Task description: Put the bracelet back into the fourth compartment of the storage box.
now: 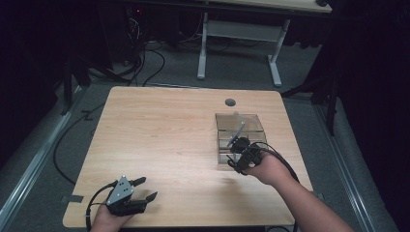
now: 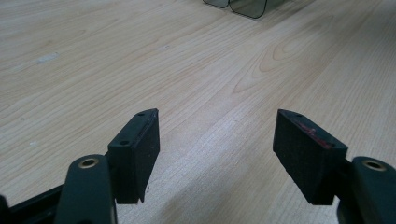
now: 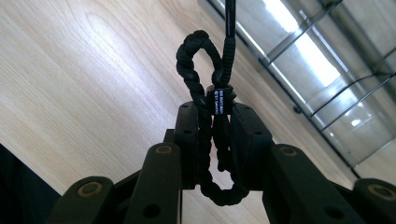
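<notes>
Right claw (image 3: 215, 140): jaws nearly together, pinching a black braided cord loop (image 3: 205, 70) between the pads.
Cord loop: long axis runs straight out from the jaws; a thin dark rod (image 3: 229, 18) continues beyond it toward the clear plastic organizer (image 1: 239, 126).
Right hand (image 1: 266, 169): at the organizer's near edge, forearm angled in from the bench's (image 1: 159, 140) lower right.
Left claw (image 2: 217, 154): wide open, holding nothing, low over bare bench at the near left corner.

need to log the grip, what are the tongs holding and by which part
The right tongs are shut on a black braided cord loop, gripped across its lower half just below the small band. The left tongs stand open, holding nothing.
</notes>
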`<state>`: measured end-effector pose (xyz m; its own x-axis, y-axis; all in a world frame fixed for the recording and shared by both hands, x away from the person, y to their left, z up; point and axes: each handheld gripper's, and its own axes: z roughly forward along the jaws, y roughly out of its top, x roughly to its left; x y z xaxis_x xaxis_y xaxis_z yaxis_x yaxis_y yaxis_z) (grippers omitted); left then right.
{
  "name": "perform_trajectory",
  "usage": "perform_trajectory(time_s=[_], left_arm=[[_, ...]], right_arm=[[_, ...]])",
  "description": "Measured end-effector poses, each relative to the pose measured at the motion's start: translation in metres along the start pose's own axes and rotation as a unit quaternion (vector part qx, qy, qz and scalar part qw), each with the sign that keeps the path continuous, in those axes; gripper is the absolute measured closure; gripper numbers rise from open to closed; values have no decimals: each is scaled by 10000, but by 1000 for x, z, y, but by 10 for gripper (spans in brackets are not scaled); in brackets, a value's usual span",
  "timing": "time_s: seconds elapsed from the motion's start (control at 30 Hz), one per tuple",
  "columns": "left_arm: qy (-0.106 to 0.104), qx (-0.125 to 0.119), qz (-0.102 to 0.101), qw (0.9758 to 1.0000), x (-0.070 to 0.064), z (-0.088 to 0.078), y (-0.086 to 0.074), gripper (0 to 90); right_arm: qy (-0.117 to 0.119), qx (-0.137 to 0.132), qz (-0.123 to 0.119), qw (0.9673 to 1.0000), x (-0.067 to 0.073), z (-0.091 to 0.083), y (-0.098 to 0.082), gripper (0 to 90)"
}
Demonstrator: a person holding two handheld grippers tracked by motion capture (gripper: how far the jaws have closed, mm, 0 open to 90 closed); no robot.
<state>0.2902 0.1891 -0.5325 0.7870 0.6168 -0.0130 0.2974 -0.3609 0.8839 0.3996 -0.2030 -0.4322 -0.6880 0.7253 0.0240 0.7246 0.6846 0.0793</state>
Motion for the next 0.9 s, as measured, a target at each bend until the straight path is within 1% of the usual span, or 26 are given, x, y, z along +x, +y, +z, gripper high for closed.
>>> perform_trajectory(time_s=[0.1, 0.13, 0.17, 0.3, 0.33, 0.4, 0.5, 0.53, 0.57, 0.6, 0.63, 0.77, 0.83, 0.87, 0.9], left_arm=[[-4, -12, -13, 10000, 0, 0, 0, 322], [-5, -13, -13, 10000, 0, 0, 0, 322], [-9, -18, -15, 10000, 0, 0, 0, 322], [-14, -20, -19, 10000, 0, 0, 0, 322], [-17, -21, -20, 10000, 0, 0, 0, 322], [-25, -16, -26, 10000, 0, 0, 0, 321], [-30, -17, -24, 10000, 0, 0, 0, 321], [-29, -22, -26, 10000, 0, 0, 0, 321], [-30, -24, -27, 10000, 0, 0, 0, 321], [-30, -17, -19, 10000, 1, -1, 0, 321], [-34, -17, -21, 10000, 1, -1, 0, 321], [-41, -20, -27, 10000, 1, -1, 0, 321], [-45, -16, -20, 10000, 1, 0, 0, 321], [-46, -26, -28, 10000, 1, 0, 0, 322], [-48, -28, -28, 10000, 1, 0, 0, 322]], right_arm=[[-1, -64, 1, 10000, -3, -3, 4, 736], [-9, -72, -57, 10000, -5, -4, 6, 736], [-7, -53, 127, 9999, -3, -5, 7, 736], [-5, -34, 124, 9999, -6, -5, 14, 736], [-43, -23, 107, 9999, -7, -5, 16, 736], [1, -60, 133, 9999, -9, -4, 19, 736], [-17, -66, 87, 9999, -14, -2, 26, 736], [-8, -60, 140, 9999, -15, -1, 28, 736], [-30, -42, 130, 9999, -16, -1, 30, 736], [-24, -58, 169, 9998, -17, 1, 32, 736], [-20, -60, 146, 9999, -19, 2, 34, 736], [-42, -74, 226, 9997, -25, 5, 41, 736], [-65, -104, 201, 9997, -29, 7, 44, 737], [-50, -94, 272, 9996, -30, 7, 46, 737], [-34, -105, 270, 9996, -32, 9, 47, 737]])
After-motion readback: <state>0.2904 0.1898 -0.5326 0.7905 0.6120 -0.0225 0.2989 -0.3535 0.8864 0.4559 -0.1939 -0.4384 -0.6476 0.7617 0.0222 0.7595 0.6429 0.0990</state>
